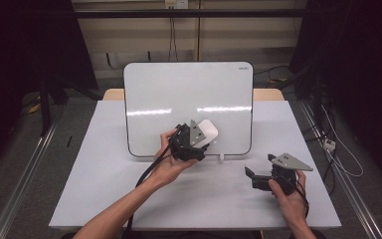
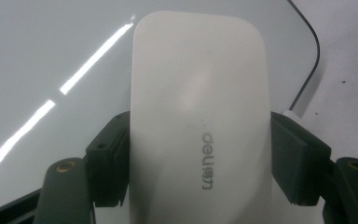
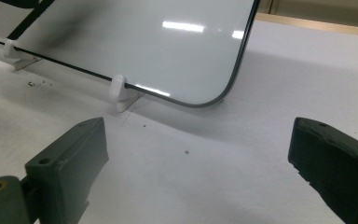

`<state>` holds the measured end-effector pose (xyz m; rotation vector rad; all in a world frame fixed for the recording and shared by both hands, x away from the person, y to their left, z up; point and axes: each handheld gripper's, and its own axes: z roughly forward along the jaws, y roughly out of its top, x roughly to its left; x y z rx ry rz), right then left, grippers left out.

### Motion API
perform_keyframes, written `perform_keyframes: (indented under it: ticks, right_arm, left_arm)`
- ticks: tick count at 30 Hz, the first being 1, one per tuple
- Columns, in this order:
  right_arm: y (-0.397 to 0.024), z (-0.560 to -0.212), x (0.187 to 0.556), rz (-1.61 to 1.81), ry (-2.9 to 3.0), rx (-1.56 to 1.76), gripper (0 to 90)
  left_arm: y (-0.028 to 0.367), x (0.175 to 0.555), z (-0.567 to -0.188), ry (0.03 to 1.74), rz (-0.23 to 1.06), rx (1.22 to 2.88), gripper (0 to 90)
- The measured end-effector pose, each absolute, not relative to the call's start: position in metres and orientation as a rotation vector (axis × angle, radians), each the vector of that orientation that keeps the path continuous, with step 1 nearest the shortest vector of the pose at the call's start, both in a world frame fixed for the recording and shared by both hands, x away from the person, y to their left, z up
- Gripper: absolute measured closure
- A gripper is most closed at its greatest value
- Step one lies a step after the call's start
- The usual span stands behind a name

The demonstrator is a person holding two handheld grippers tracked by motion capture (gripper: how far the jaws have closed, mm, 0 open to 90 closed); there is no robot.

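A white whiteboard (image 1: pixel 189 99) with a thin black rim stands tilted on small white feet (image 3: pixel 119 88) at the middle of the table. My left gripper (image 1: pixel 199 137) is shut on a white eraser (image 1: pixel 206 130), held against the board's lower middle. In the left gripper view the eraser (image 2: pixel 200 116), marked "deli", sits clamped between both jaws with the board (image 2: pixel 51 70) behind it. My right gripper (image 1: pixel 251 175) rests low on the table to the right of the board, open with nothing between its jaws. In its own view the right gripper (image 3: pixel 198 154) faces the board's lower corner (image 3: pixel 205 100).
The table has a white cover (image 1: pixel 104 189) with bare room at front left and between the hands. A wooden edge (image 1: pixel 268 93) shows behind the board. Cables (image 1: pixel 338 154) and metal rails (image 1: pixel 25 164) run along the floor on both sides.
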<state>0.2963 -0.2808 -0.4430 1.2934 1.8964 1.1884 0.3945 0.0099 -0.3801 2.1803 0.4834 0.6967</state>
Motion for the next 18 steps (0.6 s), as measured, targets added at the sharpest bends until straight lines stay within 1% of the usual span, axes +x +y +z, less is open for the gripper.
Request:
perform_keyframes:
  ticks: [9,13,18]
  right_arm:
    - [-0.287,-0.443,0.295,1.192,1.879,1.298,4.4]
    - [-0.287,-0.443,0.297,1.190,1.880,1.304,4.5]
    - [-0.283,-0.445,0.301,1.172,1.894,1.317,4.5]
  left_arm:
    - [0.028,0.398,-0.374,0.525,0.708,2.137,30.3]
    - [0.039,0.399,-0.370,0.538,0.697,2.109,30.3]
    - [0.056,0.399,-0.366,0.548,0.716,2.094,30.4]
